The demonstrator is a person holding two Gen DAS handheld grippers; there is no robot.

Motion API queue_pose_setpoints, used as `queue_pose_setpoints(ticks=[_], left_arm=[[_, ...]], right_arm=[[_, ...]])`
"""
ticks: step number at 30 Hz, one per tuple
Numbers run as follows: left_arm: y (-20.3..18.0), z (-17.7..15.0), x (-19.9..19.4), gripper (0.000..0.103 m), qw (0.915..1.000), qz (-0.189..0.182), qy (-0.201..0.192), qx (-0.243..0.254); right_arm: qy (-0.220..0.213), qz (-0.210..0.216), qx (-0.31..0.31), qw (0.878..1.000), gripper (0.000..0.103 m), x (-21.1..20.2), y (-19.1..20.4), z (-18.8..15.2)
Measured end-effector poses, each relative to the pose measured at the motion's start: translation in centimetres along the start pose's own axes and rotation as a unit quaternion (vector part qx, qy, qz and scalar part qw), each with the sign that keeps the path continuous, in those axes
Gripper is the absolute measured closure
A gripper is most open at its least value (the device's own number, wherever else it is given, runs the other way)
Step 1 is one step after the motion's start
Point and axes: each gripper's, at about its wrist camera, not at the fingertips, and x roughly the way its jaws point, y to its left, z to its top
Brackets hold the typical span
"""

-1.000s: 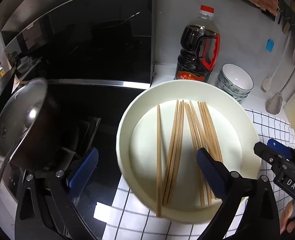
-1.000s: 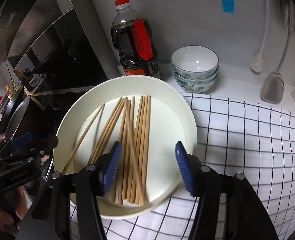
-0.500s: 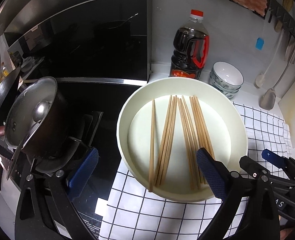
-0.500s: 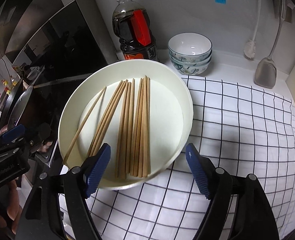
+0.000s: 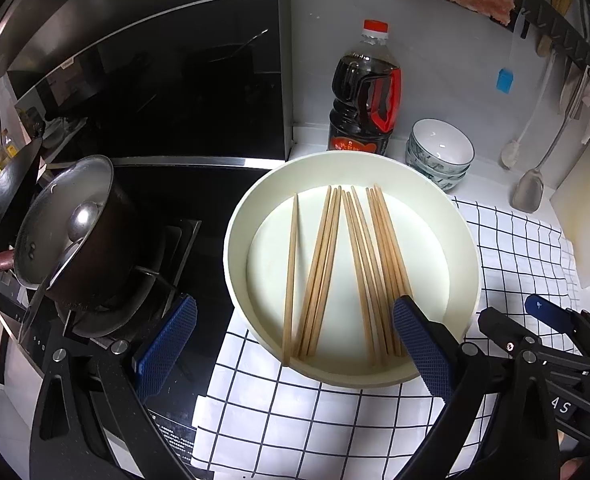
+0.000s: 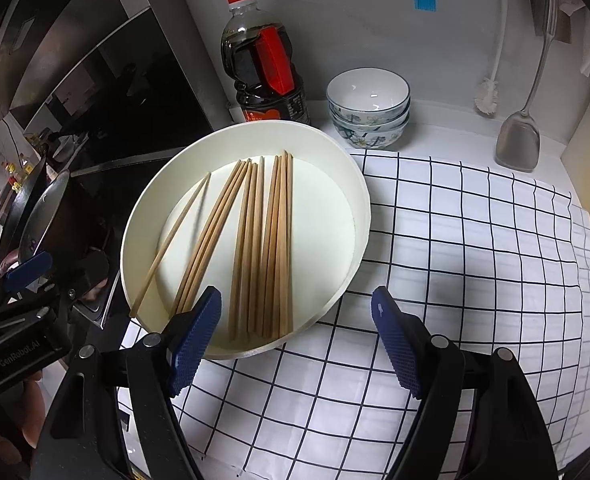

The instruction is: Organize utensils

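Checked cloth (image 6: 475, 240) covered the desk, its right half bare. At its left edge sat a cream dish (image 5: 255, 216) holding the chopsticks (image 6: 263, 240), soy bottle (image 6: 265, 60) and bowls (image 6: 369, 108) behind. Both the left tongs (image 5: 295, 344) and right tongs (image 6: 295, 344) stood apart, empty. Only the left view showed the pot (image 5: 67, 224).

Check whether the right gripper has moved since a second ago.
Yes. The right gripper has backed away from the plate: against the bowls, the view has pulled back, and its jaws now straddle the plate's near rim, empty.
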Motion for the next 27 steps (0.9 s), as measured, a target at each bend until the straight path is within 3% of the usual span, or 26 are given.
queue_pose_setpoints(ticks=[27], left_arm=[[-0.55, -0.16, -0.67, 0.006, 1.0, 0.003, 0.0, -0.002]], right_arm=[[-0.001, -0.005, -0.005, 1.0, 0.027, -1.04, -0.08, -0.17]])
